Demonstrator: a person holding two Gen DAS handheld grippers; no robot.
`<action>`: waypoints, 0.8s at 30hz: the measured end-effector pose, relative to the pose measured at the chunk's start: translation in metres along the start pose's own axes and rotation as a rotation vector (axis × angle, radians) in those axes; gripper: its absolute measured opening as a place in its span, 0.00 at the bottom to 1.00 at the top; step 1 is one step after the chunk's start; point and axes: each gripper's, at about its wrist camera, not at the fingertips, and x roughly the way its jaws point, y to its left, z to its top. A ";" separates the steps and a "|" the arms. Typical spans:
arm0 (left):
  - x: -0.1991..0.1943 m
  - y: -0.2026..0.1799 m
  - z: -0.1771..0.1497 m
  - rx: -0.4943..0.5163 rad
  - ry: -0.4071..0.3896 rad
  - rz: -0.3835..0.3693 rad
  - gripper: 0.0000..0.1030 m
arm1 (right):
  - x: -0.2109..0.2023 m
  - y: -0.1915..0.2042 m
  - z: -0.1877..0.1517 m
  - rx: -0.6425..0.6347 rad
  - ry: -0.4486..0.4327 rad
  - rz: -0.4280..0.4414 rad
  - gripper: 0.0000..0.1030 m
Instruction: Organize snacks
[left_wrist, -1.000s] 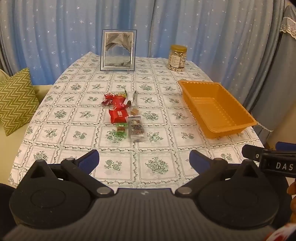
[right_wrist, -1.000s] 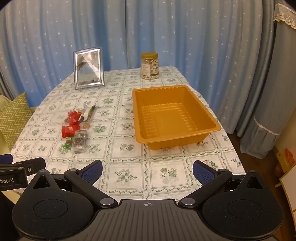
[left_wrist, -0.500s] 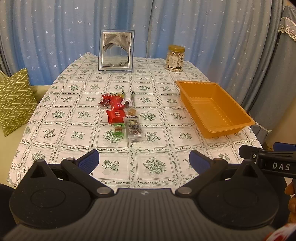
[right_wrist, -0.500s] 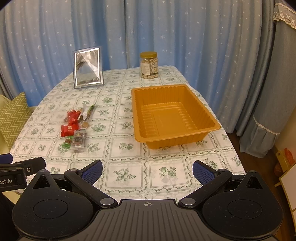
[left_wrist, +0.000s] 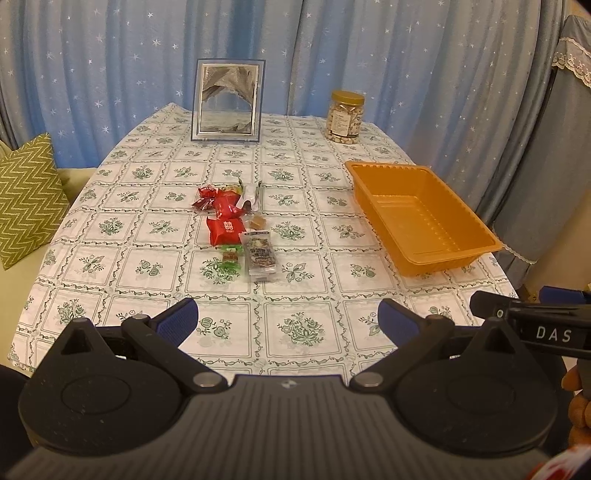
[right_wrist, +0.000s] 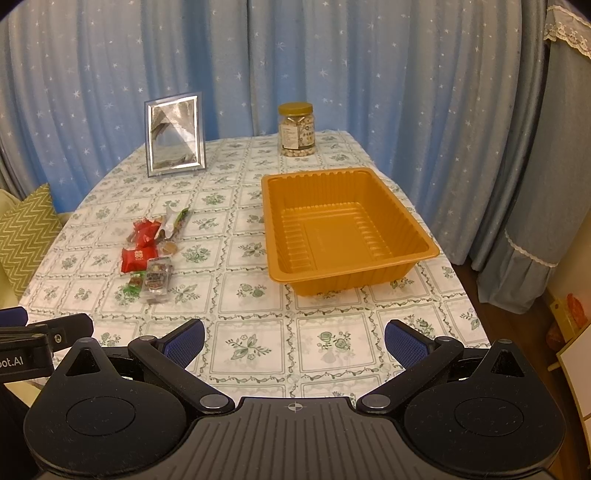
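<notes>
Hovering over the near edge of the table (left_wrist: 325, 206), the left gripper (left_wrist: 287, 320) has its blue-padded fingers (left_wrist: 176, 322) spread wide apart with nothing between them. From its camera, the pile of snacks (left_wrist: 236, 225) lies on the floral tablecloth at about 12 o'clock, well beyond the fingertips. Within that pile, a clear-wrapped dark snack bar (left_wrist: 259, 254) is nearest, a flat red packet (left_wrist: 226, 229) touches its far left corner, a small green-wrapped candy (left_wrist: 229, 256) sits just at 9 o'clock of the bar, and a small brown caramel (left_wrist: 257, 220) lies just beyond it. More red wrappers (left_wrist: 216, 199) and a white-and-green sachet (left_wrist: 251, 192) crowd the far end of the pile.

An empty orange tray (left_wrist: 476, 242) stands at 2 o'clock of the snacks, well apart from them. At the far end of the table, a picture frame (left_wrist: 226, 100) stands upright at 12 o'clock and a jar of nuts (left_wrist: 344, 117) with a gold lid at 1 o'clock.

Seen from its own camera, the right gripper (right_wrist: 294, 340) is also wide open and holds nothing; the tray sits at 12 o'clock ahead of it and the snacks at 10 o'clock. A green zigzag cushion (left_wrist: 26, 206) rests off the table's left side. Blue star-patterned curtains (left_wrist: 369, 55) hang behind
</notes>
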 end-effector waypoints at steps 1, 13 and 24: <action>0.000 0.000 0.000 -0.001 0.000 0.000 1.00 | 0.000 0.000 0.000 -0.001 0.000 0.000 1.00; 0.000 -0.002 0.000 0.000 0.001 -0.003 1.00 | 0.000 0.001 0.000 0.000 0.000 0.001 1.00; 0.000 -0.003 -0.001 -0.001 0.001 -0.004 1.00 | 0.000 -0.001 0.000 0.002 -0.001 0.001 1.00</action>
